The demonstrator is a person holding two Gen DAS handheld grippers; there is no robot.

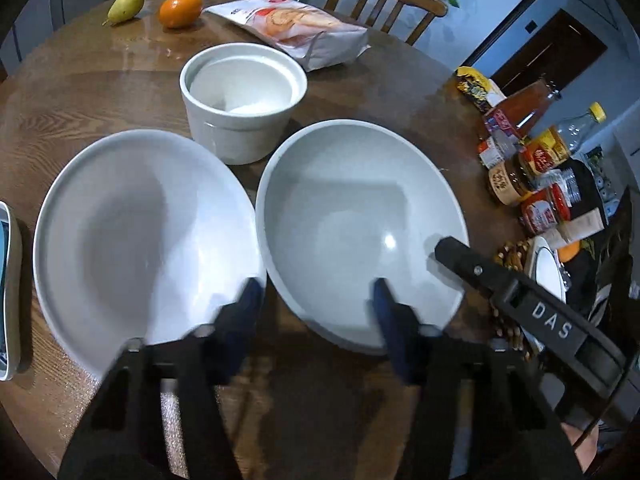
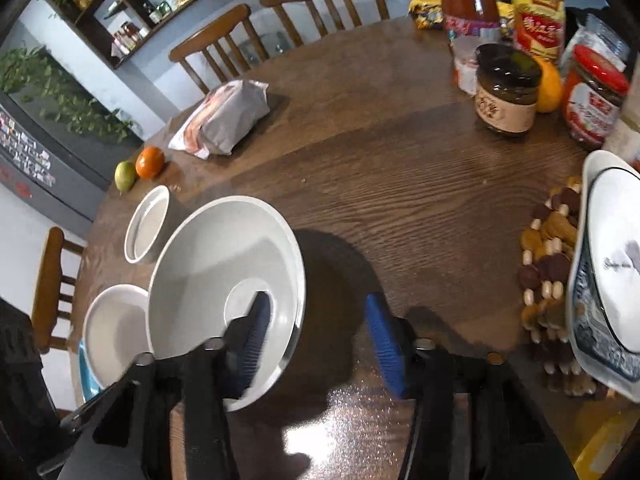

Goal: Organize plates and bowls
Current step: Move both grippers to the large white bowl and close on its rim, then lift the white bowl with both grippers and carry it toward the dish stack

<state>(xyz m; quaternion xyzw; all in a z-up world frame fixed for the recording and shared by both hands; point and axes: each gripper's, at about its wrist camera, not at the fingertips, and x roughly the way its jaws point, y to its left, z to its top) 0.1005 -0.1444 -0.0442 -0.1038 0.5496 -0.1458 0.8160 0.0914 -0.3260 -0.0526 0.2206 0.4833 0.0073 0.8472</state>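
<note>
The left gripper [image 1: 316,300] stands nearest, its blue pads apart and pressing on nothing: the left pad overlaps the near edge of the left white bowl [image 1: 132,240], the right pad the near rim of the right white bowl [image 1: 360,220], and the gap between the two bowls lies between them. Beyond them stands a white crock [image 1: 242,100] on the wooden table [image 1: 80,92]. The right gripper [image 2: 316,332] is apart too, with its left pad inside the right bowl and its right pad outside over bare wood; whether either pad touches the rim cannot be told. Stacked patterned plates [image 2: 604,264] sit to its right.
</note>
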